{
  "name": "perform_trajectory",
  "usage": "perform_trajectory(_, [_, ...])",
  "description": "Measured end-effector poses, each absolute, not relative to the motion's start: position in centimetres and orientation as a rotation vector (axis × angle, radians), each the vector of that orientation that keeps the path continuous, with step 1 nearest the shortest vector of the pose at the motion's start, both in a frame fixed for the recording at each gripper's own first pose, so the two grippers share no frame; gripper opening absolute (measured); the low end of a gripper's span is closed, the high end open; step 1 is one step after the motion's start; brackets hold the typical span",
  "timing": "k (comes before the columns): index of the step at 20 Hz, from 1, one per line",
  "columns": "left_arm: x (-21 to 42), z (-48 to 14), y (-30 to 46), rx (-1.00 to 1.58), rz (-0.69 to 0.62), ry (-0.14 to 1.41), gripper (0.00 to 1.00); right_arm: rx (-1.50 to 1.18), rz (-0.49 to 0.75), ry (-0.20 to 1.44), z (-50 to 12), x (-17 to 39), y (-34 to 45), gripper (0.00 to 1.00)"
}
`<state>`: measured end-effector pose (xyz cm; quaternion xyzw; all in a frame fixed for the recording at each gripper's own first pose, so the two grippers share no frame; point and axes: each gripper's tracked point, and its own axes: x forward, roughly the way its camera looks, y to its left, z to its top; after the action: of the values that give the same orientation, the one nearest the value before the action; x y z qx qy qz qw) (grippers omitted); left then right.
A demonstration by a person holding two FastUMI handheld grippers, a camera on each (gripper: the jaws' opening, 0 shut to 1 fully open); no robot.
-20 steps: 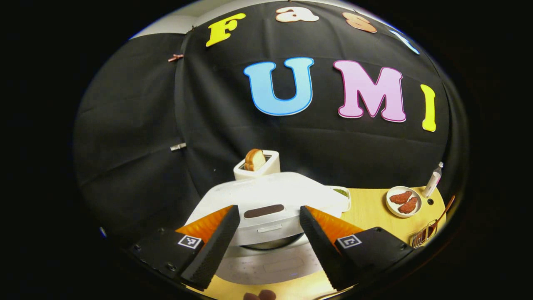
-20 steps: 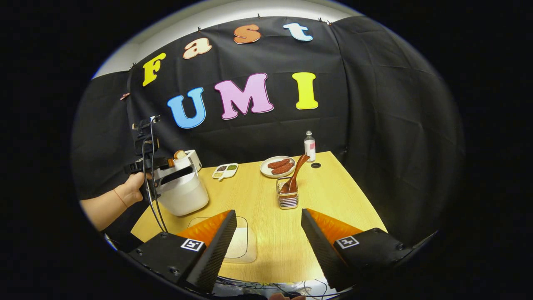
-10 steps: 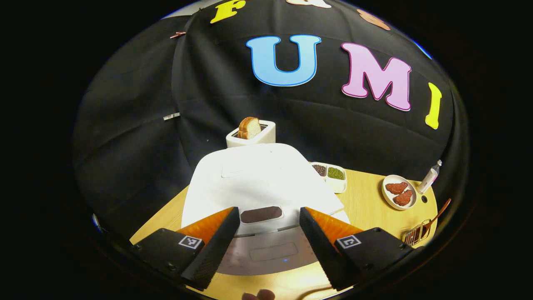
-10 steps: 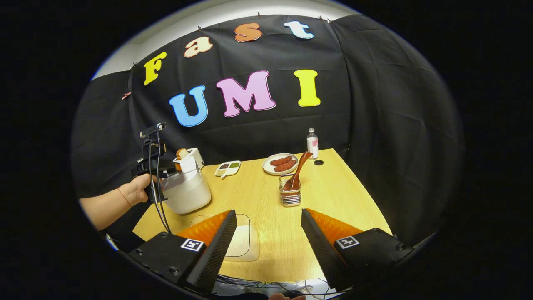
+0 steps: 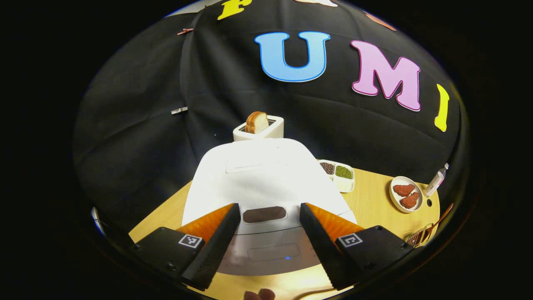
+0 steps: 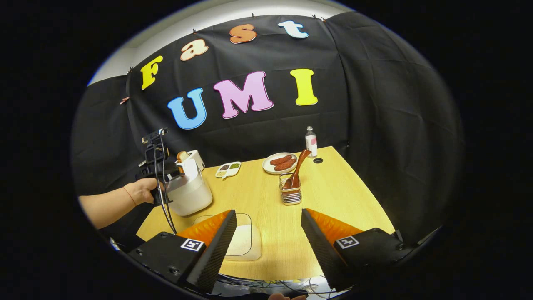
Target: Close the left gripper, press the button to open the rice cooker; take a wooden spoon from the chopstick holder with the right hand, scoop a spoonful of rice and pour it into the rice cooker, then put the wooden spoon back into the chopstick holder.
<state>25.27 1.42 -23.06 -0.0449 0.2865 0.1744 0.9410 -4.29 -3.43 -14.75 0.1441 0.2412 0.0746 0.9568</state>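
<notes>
Above the white rice cooker with lid down, left hand-held gripper spread wide, empty: risks straddling the dark oval button instead of pressing.

Black cloth wall hanging behind light wooden table; pale wall strip showing above cloth; overhead light brightening tabletop.

- White rice cooker is sitting at the table's left edge, lid down.
- Wooden spoon is leaning upright in the wire chopstick holder.
- Rice container is lying nearest.
</notes>
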Motion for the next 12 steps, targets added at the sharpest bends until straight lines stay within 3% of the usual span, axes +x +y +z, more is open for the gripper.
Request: perform_trajectory(12, [22.8,-18.2,0.7,-0.041,0.29,0.425,0.96,0.256,0.202,0.474,-13.9,-2.9,-1.6,0.99])
